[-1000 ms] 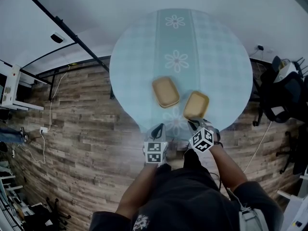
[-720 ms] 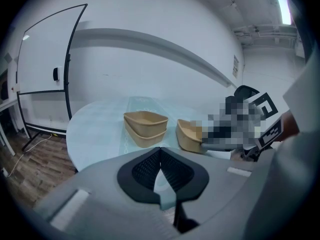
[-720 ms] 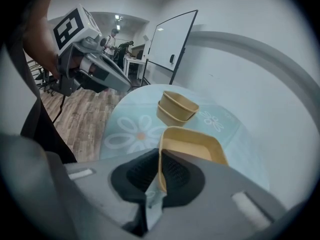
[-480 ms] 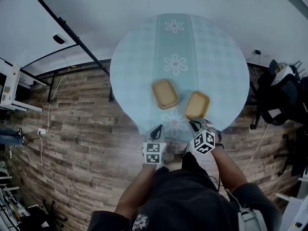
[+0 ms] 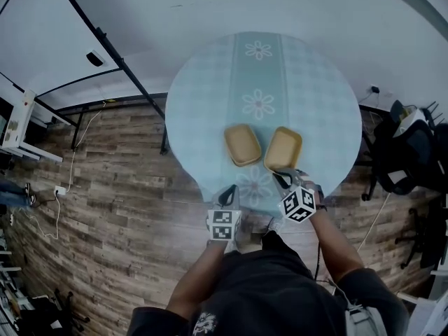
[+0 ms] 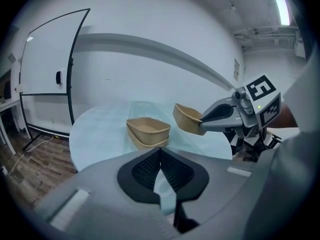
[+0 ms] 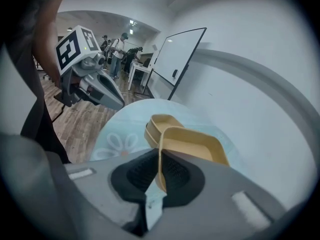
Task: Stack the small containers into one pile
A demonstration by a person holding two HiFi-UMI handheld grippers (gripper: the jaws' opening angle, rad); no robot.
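Note:
On the round table [image 5: 210, 110] with a pale blue flowered cloth stands a small pile of two nested tan containers [image 5: 242, 144] [image 6: 148, 132] [image 7: 156, 124]. Just to its right is another tan container [image 5: 283, 149] [image 6: 187, 119] [image 7: 195, 145], held clear of the cloth and tilted. My right gripper [image 5: 280, 177] [image 7: 160, 171] is shut on its near rim. My left gripper [image 5: 227, 194] [image 6: 160, 154] hangs at the table's front edge, shut with nothing between its jaws, a short way in front of the pile.
A whiteboard on a black frame [image 5: 49, 47] stands left of the table. A dark chair with bags [image 5: 409, 145] sits at the right. Wood-plank floor [image 5: 119, 201] surrounds the table. Several people stand far off in the right gripper view.
The container in my right gripper has drawn closer to the pile, narrowing the gap between them. My left gripper has stayed at the table's front edge.

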